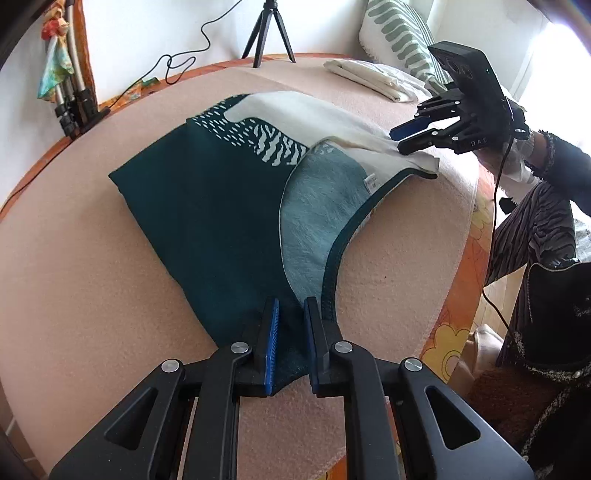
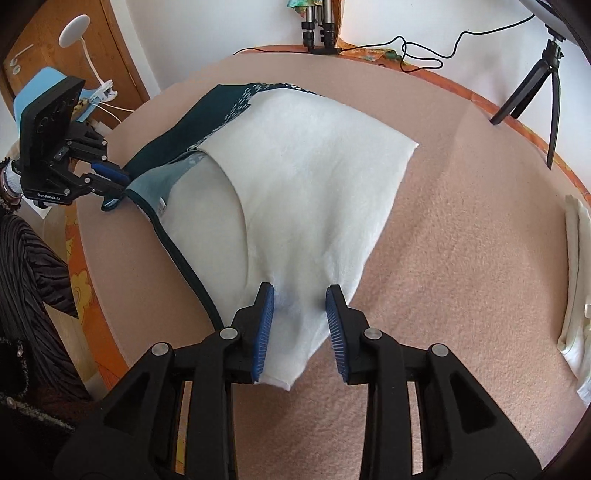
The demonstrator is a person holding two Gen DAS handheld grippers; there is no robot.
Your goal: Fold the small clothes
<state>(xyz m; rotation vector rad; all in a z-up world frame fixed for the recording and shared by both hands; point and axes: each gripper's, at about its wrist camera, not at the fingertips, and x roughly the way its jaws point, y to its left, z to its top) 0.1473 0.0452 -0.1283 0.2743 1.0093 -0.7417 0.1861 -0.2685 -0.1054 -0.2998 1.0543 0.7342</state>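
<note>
A small sleeveless top, dark green (image 1: 207, 206) on one side and white (image 2: 314, 177) on the other, lies flat on the pink blanket. My left gripper (image 1: 291, 306) is open, its blue pads either side of the green shoulder strap; it also shows in the right wrist view (image 2: 110, 177) at the strap end. My right gripper (image 2: 300, 295) is open over the white shoulder strap, pads apart with cloth between them. It shows in the left wrist view (image 1: 400, 138) at the far white strap.
The pink blanket (image 2: 461, 258) covers a table with an orange floral cloth at the edge (image 1: 447, 339). A folded white garment (image 2: 576, 280) lies at the right. A black tripod (image 1: 267, 29) and cables stand at the back. A striped pillow (image 1: 402, 33) sits behind.
</note>
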